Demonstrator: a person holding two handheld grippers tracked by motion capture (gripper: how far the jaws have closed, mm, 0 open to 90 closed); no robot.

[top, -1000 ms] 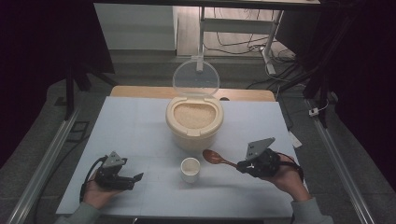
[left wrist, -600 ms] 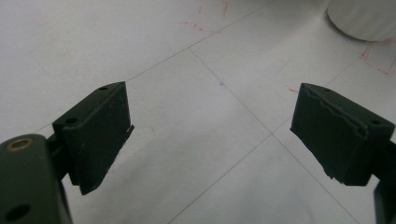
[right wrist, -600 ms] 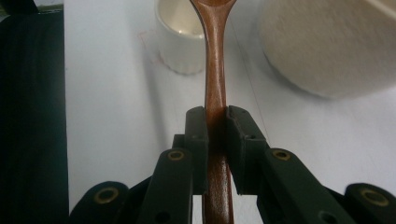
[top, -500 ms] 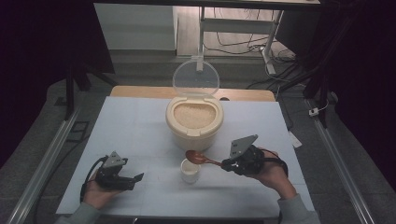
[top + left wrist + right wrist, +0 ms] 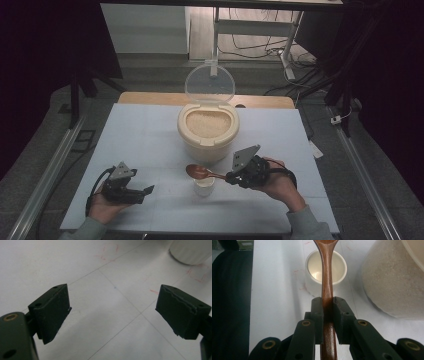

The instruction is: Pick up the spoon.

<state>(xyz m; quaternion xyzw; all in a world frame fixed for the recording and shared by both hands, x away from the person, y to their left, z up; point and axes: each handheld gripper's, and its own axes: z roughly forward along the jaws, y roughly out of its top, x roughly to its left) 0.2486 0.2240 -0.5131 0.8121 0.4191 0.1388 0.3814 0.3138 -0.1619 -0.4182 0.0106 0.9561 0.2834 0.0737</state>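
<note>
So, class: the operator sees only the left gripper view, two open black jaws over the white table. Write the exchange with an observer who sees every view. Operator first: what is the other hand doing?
Observer: The right gripper is shut on a wooden spoon by its handle.
Operator: Where is the spoon's bowl?
Observer: Above the far rim of a small white cup, in the high view.
Operator: Anything in the cup?
Observer: It looks empty in the right gripper view.
Operator: What stands behind it?
Observer: A cream container of rice, its clear lid raised.
</note>
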